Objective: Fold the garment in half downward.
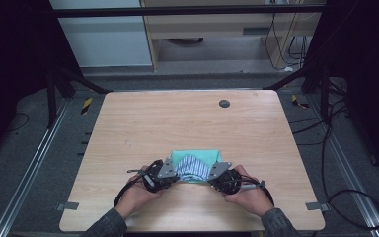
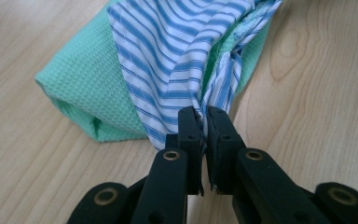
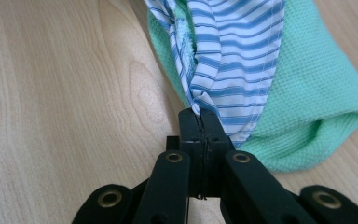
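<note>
A blue-and-white striped cloth [image 1: 193,167] lies over a folded green waffle-weave cloth [image 1: 196,155] near the table's front middle. My left gripper [image 1: 172,174] is shut on the striped cloth's near left corner; in the left gripper view the striped cloth [image 2: 177,60] bunches between my left gripper's [image 2: 204,122] jaws, with the green cloth [image 2: 86,88] beneath it. At the near right corner my right gripper [image 1: 212,178] pinches the same cloth. The right gripper view has the striped cloth [image 3: 233,60] clamped in my right gripper [image 3: 200,119], green cloth [image 3: 307,112] underneath.
The wooden table [image 1: 143,123] carries a small dark round disc [image 1: 224,103] near its far edge. Black frame bars and cables stand around the table. A person's hands [image 1: 138,195] hold both grippers at the front edge.
</note>
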`<state>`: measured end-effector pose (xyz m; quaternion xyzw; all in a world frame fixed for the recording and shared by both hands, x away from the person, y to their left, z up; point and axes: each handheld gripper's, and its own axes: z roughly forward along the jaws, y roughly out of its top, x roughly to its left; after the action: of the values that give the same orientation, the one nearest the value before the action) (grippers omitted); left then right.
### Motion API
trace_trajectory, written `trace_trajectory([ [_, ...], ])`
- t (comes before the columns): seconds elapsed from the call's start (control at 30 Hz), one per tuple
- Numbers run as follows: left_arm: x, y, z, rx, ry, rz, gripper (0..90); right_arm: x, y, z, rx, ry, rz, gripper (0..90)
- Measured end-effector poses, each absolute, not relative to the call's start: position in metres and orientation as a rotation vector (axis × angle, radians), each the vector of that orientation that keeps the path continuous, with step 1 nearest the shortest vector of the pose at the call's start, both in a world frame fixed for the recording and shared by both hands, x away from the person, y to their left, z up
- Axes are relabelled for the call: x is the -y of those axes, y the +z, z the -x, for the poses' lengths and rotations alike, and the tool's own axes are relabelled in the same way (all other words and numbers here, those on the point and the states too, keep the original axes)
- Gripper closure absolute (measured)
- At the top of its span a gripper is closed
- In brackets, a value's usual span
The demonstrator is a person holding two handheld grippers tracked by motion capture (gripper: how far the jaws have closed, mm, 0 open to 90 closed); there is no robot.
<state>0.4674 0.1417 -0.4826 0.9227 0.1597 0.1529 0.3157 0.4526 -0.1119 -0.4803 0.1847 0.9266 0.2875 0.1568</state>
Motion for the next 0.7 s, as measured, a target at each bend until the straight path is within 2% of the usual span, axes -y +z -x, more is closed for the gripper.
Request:
trace_trajectory([
  [0.3,-0.142,-0.485,-0.464,-0.406,0.388,-2.449,86.0,0.112,-0.482,-0.453,-2.67,0.801,-0.534,90.0],
  [0.37,-0.143,-0.485,-0.464,-0.423,0.367,-2.438,81.3,0.112,-0.482,-0.453,-2.67,0.803,-0.545,89.6],
  [0.4,-0.144,-0.485,-0.461,-0.459,0.373,-2.422,71.7,0.115,-0.482,-0.453,-2.66,0.812,-0.591,82.9],
  [0.47,-0.148,-0.484,-0.459,-0.494,0.353,-2.393,62.1,0.119,-0.481,-0.452,-2.641,0.835,-0.611,75.0],
  [0.5,-0.148,-0.484,-0.459,-0.494,0.353,-2.393,57.3,0.119,-0.481,-0.452,-2.641,0.835,-0.611,75.0],
  [0.53,-0.152,-0.482,-0.456,-0.534,0.347,-2.365,49.9,0.126,-0.478,-0.448,-2.623,0.87,-0.659,61.9],
  [0.7,-0.167,-0.477,-0.455,-0.642,0.334,-2.3,34.6,0.145,-0.476,-0.442,-2.548,0.868,-0.771,34.7],
])
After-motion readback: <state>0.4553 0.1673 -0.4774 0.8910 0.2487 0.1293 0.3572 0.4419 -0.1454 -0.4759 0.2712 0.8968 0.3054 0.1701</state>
